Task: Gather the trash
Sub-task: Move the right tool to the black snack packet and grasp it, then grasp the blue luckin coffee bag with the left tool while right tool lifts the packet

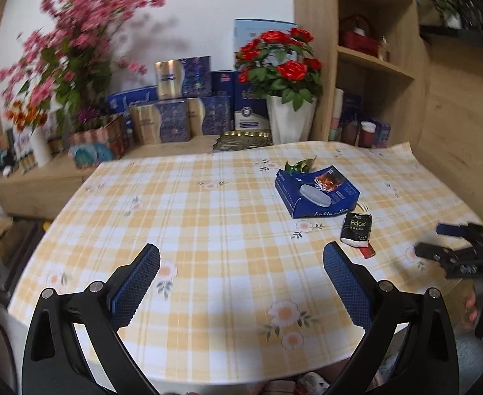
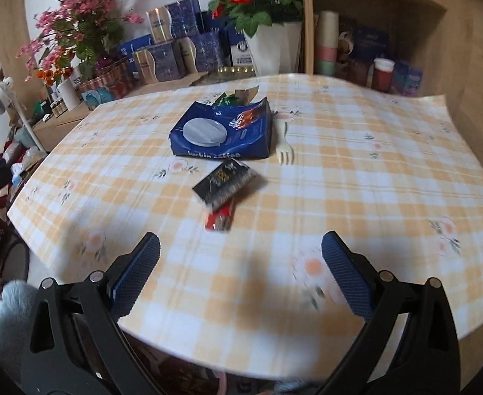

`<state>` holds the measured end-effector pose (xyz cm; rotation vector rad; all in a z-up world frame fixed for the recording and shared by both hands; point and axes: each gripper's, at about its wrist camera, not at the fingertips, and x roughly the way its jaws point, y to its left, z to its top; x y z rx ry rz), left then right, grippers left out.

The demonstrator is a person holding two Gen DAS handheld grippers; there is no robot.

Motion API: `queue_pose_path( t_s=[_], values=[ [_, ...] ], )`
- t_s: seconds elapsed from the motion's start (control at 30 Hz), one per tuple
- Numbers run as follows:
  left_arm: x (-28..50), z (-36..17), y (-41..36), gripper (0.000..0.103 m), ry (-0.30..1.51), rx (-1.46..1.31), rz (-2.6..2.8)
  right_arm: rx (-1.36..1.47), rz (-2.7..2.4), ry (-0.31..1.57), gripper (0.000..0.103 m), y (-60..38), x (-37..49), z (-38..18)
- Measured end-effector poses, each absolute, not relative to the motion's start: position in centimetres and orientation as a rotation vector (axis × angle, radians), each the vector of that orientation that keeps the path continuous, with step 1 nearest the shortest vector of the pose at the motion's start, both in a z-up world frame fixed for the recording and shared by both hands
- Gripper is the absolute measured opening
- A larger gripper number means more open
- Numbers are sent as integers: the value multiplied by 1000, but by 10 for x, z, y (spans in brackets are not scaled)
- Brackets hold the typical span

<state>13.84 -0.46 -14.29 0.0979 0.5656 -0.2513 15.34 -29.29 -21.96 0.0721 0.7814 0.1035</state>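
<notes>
A flattened blue coffee bag (image 1: 317,194) (image 2: 223,131) lies on the checked tablecloth (image 1: 208,217) (image 2: 356,197), with a grey round lid (image 2: 204,131) and an orange wrapper (image 2: 246,118) on it. A green wrapper (image 1: 299,165) lies behind it. A black tissue pack (image 1: 356,228) (image 2: 226,181) lies nearer, over a red wrapper (image 2: 220,219). A cream plastic fork (image 2: 284,141) lies right of the bag. My left gripper (image 1: 241,256) is open and empty over the near table. My right gripper (image 2: 241,247) is open and empty, just short of the red wrapper; it shows at the right of the left wrist view (image 1: 439,240).
Behind the table a low wooden shelf holds blue and gold boxes (image 1: 175,112), a white vase of red roses (image 1: 287,118) and pink flowers (image 1: 67,49). A wooden bookcase (image 1: 373,65) with cups stands at the right. Clutter sits at the left floor edge.
</notes>
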Motion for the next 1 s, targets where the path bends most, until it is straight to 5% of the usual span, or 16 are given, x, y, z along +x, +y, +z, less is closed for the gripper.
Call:
queue_pose_path(
  t_s=[0.03, 0.1, 0.37, 0.6, 0.7, 1.0],
  values=[
    [144, -143, -9, 97, 578, 110, -273, 95, 117, 793, 96, -293, 162, -222],
    [157, -144, -15, 97, 610, 107, -333, 156, 141, 825, 77, -294, 183, -227],
    [200, -156, -26, 97, 720, 34, -370, 318, 131, 939, 63, -301, 249, -258],
    [217, -166, -50, 96, 723, 116, -375, 326, 205, 941, 19, -301, 260, -259],
    [227, -168, -59, 87, 745, 105, -427, 340, 235, 834, 15, -310, 247, -239],
    [287, -174, -129, 87, 764, 230, -571, 42, -62, 578, 14, -335, 219, -214]
  ],
)
